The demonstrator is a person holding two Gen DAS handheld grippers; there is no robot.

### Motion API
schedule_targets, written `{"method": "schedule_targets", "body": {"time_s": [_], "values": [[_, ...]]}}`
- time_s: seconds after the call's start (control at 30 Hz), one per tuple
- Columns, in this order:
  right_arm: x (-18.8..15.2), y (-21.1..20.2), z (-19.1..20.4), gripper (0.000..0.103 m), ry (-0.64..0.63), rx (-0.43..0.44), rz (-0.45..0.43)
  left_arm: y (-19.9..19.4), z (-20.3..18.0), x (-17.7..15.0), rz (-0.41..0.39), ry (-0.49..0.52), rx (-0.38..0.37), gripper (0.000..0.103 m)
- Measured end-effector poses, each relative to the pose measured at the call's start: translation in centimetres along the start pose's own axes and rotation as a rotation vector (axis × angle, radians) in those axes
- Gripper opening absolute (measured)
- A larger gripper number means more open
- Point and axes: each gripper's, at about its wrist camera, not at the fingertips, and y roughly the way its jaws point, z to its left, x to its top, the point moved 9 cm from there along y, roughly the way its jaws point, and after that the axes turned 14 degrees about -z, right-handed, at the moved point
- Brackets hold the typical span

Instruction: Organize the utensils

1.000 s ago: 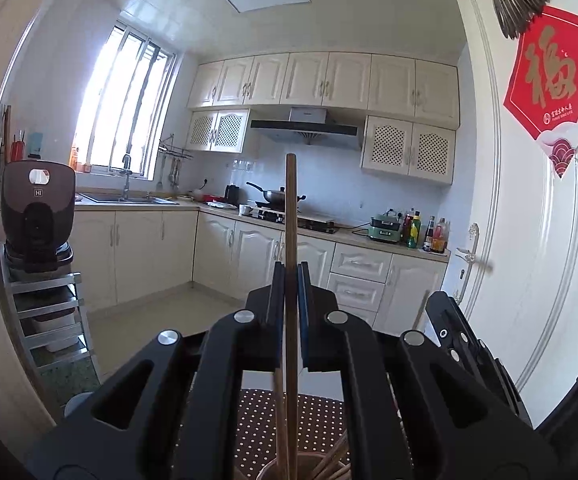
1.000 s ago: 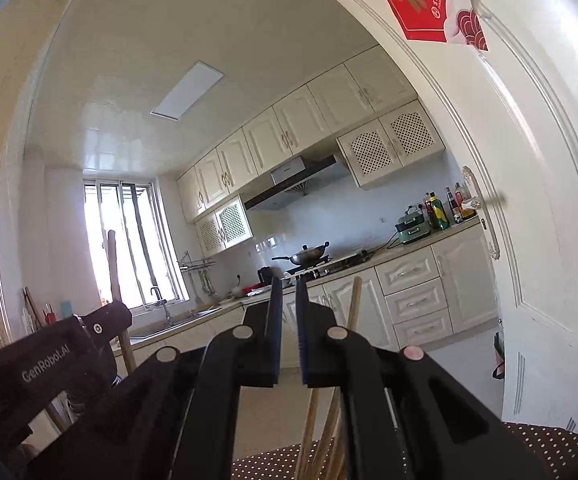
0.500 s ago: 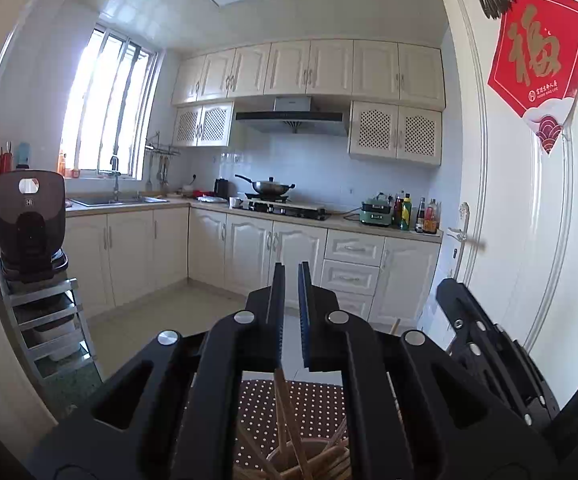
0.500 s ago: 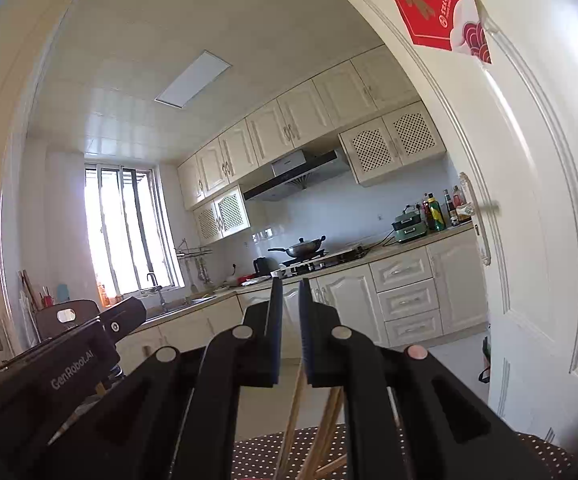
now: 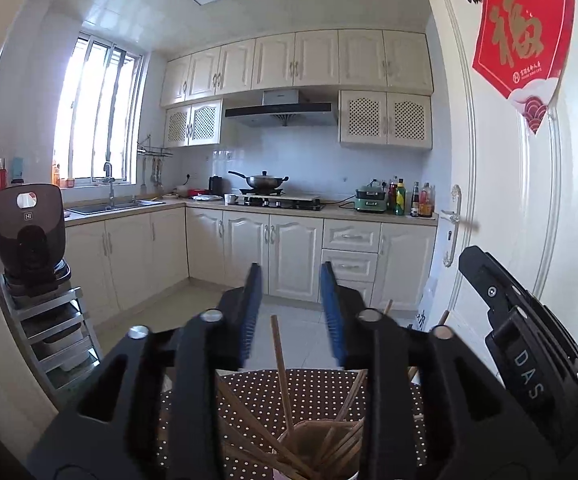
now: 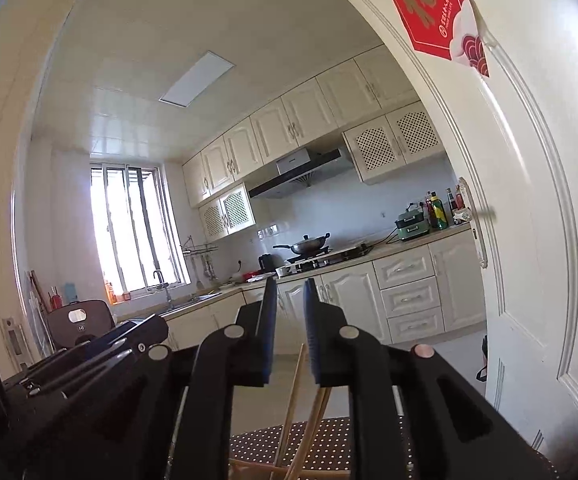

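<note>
Several wooden chopsticks (image 5: 280, 364) stand fanned out in a brown cup (image 5: 309, 438) at the bottom of the left wrist view. My left gripper (image 5: 291, 280) hovers above the cup, its jaws opening wide; one chopstick's tip rises between them, untouched by either pad. In the right wrist view the chopsticks (image 6: 292, 404) lean below my right gripper (image 6: 290, 292). Its jaws are opening with a narrow gap and no pad presses on anything. Each gripper shows beside the other: the right gripper (image 5: 529, 360) and the left gripper (image 6: 89, 360).
The cup stands on a brown cloth with white dots (image 5: 313, 390). A white door (image 5: 501, 208) with a red paper ornament (image 5: 521, 36) is close on the right. A black appliance on a metal rack (image 5: 29, 236) stands at the left. Kitchen cabinets and a wok (image 5: 261, 180) lie beyond.
My left gripper held one chopstick upright, then the chopstick dropped into the cup, and now the jaws have swung wide apart. My right gripper's jaws have parted slightly.
</note>
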Motion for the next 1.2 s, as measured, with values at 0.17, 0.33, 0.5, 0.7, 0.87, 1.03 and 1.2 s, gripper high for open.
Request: {"method": "schedule_targets", "body": {"time_s": [0.17,0.33,0.5,0.7,0.87,1.03,1.2], "values": [[1.5,-1.4,0.5,0.022,-0.009,-0.001,-0.008,-1.5,0.1,1.4,-0.034,-0.006,-0.026,0.051],[2.2,-2.6,0.8,0.032,-0.028,-0.011,0.004,-2.7,0.0,2.2,-0.042,-0.004,-0.043,0.052],[2.1,-4.1,1.3,0.042,-0.055,-0.016,0.036,-4.3,-0.1,2.2,-0.031,0.010,-0.069,0.054],[2.2,-5.9,2.5,0.056,-0.108,-0.021,0.054,-5.9,0.7,1.8,-0.010,0.018,-0.076,0.057],[0.8,-6.2,1.9,0.061,-0.157,-0.046,0.109,-6.9,1.9,1.6,0.004,0.026,-0.067,0.059],[-2.6,-6.1,-1.0,0.061,-0.153,-0.102,0.220,-7.6,3.1,0.7,0.020,0.039,-0.061,0.062],[-6.9,-5.2,-3.0,0.061,-0.186,-0.117,0.348,-7.7,4.2,-0.6,0.056,0.044,-0.055,0.062]]}}
